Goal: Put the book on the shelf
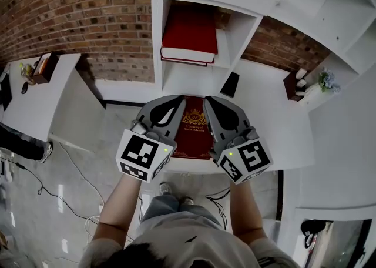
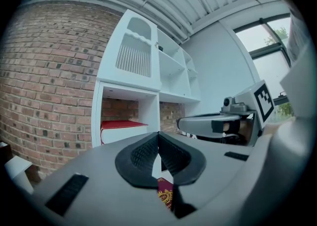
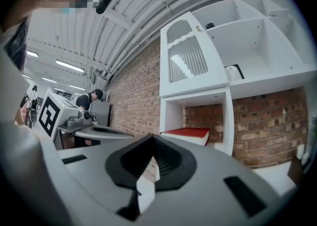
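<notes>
Dark-red book (image 1: 194, 134): gold-stamped cover facing up, just in front of the white shelf unit (image 1: 157, 43) and below its open cubby; a gripper lies along each of its long edges.
Left hand-held gripper (image 1: 174, 103): jaws pressed together with nothing between the pads; it lies along the book's left edge and points toward the shelf unit.
Right hand-held gripper (image 1: 212, 102): jaws likewise pressed together; it lies along the book's right edge and points toward the shelf unit.
Surface (image 1: 261, 108): white, extending from the foot of the shelf unit; whether the book rests on it or is lifted cannot be told.
Red book (image 1: 189, 33): lying flat inside the shelf unit's open cubby.
Brick wall (image 1: 88, 14): behind the shelf unit.
</notes>
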Motion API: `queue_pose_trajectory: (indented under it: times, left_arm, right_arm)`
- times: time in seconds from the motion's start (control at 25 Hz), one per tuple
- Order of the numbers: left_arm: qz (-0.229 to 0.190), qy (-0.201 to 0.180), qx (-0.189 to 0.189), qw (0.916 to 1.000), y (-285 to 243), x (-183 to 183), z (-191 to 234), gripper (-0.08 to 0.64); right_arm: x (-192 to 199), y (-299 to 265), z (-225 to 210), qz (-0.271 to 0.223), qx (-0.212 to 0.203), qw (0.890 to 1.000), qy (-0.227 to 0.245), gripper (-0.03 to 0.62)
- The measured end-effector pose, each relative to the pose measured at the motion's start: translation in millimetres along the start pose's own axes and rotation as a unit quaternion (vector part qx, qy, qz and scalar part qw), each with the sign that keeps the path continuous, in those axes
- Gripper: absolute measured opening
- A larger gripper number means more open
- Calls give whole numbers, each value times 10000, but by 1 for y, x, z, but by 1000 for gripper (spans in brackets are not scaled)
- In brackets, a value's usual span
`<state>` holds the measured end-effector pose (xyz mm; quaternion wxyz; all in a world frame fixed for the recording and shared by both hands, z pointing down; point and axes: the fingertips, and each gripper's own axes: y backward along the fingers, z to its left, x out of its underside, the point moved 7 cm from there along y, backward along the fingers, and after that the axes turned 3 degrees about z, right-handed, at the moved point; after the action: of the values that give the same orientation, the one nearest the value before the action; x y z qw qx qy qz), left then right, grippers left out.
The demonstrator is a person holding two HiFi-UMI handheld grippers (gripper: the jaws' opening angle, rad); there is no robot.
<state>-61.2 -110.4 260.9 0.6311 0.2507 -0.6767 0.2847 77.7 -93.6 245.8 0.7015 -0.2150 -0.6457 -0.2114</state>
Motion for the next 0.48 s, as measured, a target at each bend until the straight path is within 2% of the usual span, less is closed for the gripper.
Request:
queue_pose_trajectory:
  times: [0.48]
  left_arm:
    - [-54, 17, 168, 9998, 25, -1, -51, 14]
  right_arm:
    - [5, 45, 24, -14, -293, 9995, -111, 9]
